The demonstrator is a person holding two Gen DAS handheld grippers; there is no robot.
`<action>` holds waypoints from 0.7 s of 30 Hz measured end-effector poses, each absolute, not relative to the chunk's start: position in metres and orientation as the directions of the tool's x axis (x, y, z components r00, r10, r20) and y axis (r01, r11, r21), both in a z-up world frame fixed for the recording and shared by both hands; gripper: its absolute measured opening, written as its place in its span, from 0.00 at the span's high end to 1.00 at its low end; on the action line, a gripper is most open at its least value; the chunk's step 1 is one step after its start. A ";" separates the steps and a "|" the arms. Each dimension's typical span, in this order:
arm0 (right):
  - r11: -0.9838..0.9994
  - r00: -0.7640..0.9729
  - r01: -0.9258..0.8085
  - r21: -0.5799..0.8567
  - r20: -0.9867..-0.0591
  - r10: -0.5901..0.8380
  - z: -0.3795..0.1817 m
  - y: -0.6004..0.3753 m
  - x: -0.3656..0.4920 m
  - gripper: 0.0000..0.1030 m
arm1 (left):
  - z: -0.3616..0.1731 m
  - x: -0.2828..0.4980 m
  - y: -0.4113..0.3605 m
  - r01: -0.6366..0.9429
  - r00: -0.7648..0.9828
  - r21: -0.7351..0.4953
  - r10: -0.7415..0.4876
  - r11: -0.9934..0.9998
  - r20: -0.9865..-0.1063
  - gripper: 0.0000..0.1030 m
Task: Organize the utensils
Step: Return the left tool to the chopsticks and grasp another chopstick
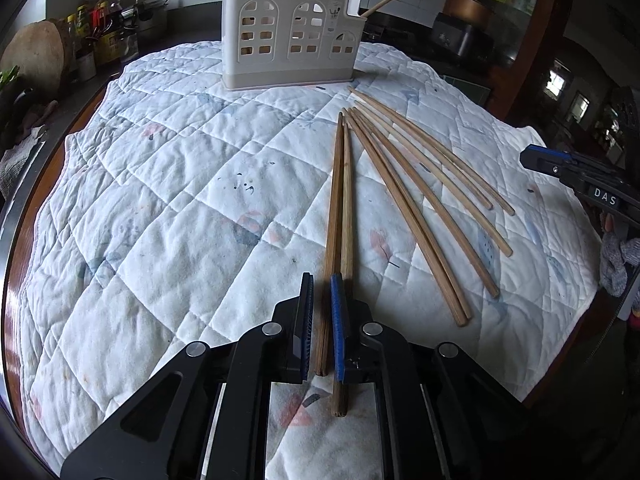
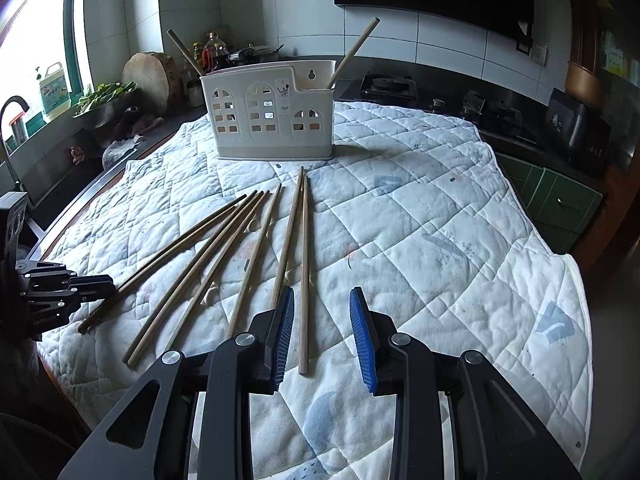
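A cream utensil holder (image 1: 292, 36) (image 2: 272, 120) stands at the far side of the quilted cloth (image 1: 160, 200), with two chopsticks (image 2: 354, 54) sticking up out of it. Several loose wooden chopsticks (image 1: 420, 200) (image 2: 208, 256) lie fanned out on the cloth. My left gripper (image 1: 321, 278) (image 2: 106, 282) is shut on the near end of the darkest chopstick (image 1: 334, 208); a paler one (image 1: 347, 200) lies beside it, under the right finger. My right gripper (image 2: 321, 294) (image 1: 536, 158) stands open low over the cloth, and the rightmost chopstick (image 2: 305, 264) lies between its blue pads, untouched.
The cloth covers a table with a dark rim (image 1: 24, 216). Behind it runs a kitchen counter with bottles (image 1: 100, 20), a round wooden board (image 2: 148, 76), a sink tap (image 2: 12, 108) and a stove (image 2: 384, 82). A gloved hand (image 1: 616, 264) shows at the right edge.
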State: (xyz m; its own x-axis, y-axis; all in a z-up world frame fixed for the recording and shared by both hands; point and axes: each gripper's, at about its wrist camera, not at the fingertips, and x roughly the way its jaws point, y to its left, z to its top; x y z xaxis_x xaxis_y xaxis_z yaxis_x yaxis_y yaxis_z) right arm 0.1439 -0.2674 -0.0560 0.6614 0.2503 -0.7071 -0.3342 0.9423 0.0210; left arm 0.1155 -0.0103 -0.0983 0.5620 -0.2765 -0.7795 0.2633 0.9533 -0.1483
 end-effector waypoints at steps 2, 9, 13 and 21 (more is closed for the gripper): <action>0.942 0.654 -0.335 0.020 -0.714 0.248 -0.059 -0.267 0.145 0.72 | -0.100 0.115 -0.013 0.269 0.557 -0.147 -0.279 0.952 -0.782 0.92; 0.940 0.631 -0.340 0.025 -0.735 0.248 -0.072 -0.266 0.146 0.72 | -0.104 0.114 -0.013 0.245 0.562 -0.133 -0.252 0.960 -0.787 0.93; 0.936 0.613 -0.352 0.024 -0.749 0.250 -0.080 -0.262 0.147 0.72 | -0.104 0.113 -0.012 0.224 0.572 -0.145 -0.251 0.964 -0.781 0.93; 0.934 0.573 -0.356 0.024 -0.784 0.239 -0.101 -0.254 0.156 0.75 | -0.106 0.107 -0.011 0.194 0.592 -0.172 -0.255 0.966 -0.765 0.93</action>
